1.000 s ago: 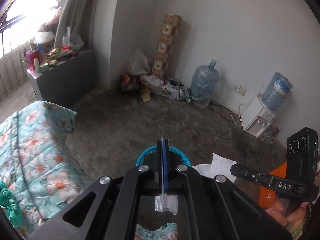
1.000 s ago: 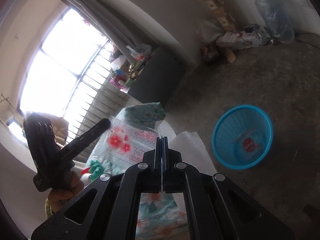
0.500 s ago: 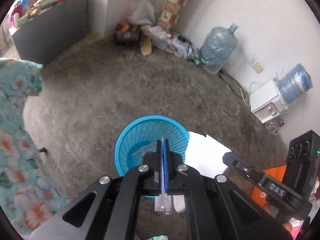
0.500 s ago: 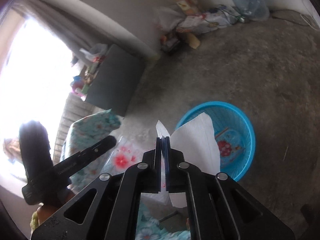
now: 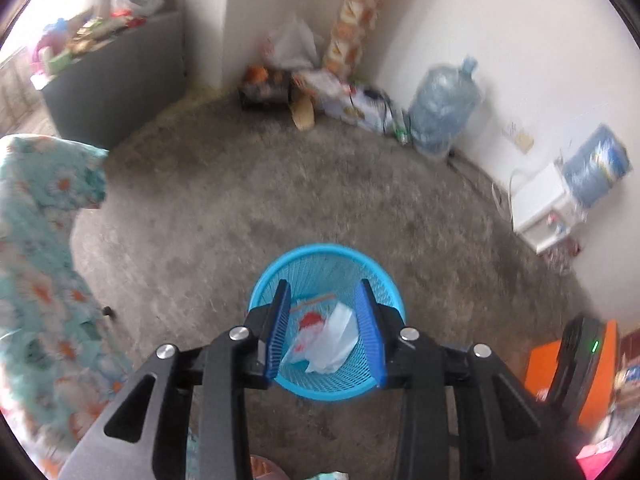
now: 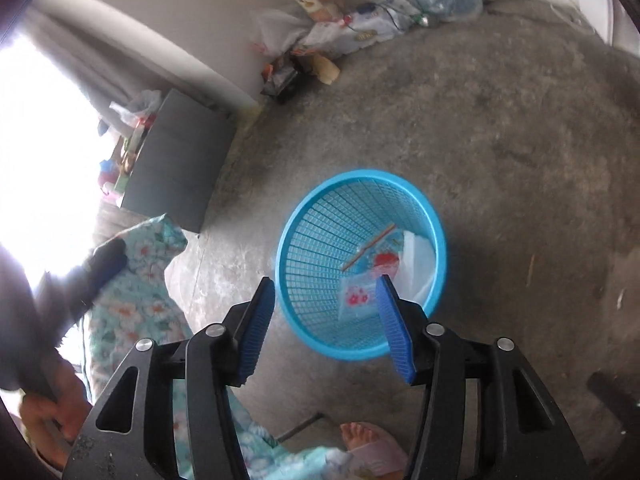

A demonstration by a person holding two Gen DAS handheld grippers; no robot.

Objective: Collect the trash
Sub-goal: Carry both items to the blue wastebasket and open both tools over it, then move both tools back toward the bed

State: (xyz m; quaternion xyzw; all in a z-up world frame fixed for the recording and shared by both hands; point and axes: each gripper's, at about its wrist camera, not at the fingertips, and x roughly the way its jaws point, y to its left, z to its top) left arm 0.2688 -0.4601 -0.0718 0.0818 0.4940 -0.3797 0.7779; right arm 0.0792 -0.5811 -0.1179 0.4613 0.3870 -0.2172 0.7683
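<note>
Both the left gripper [image 5: 325,330] and the right gripper [image 6: 326,330] are opening, empty, over the blue basket [image 6: 434,216]. The wrappers [image 5: 326,338] are landing inside, so the hands are best holding above the rim until everything settles.

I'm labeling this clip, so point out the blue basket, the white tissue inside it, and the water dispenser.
blue basket [image 6: 320,200], right wrist view, far rim.
white tissue [image 5: 336,336], left wrist view, middle of the crumpled sheet.
water dispenser [image 5: 540,216], left wrist view, white body.

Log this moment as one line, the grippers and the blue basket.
left gripper: opening, nothing between pads | right gripper: opening, nothing between pads | blue basket: on floor, holds white paper and printed wrappers
</note>
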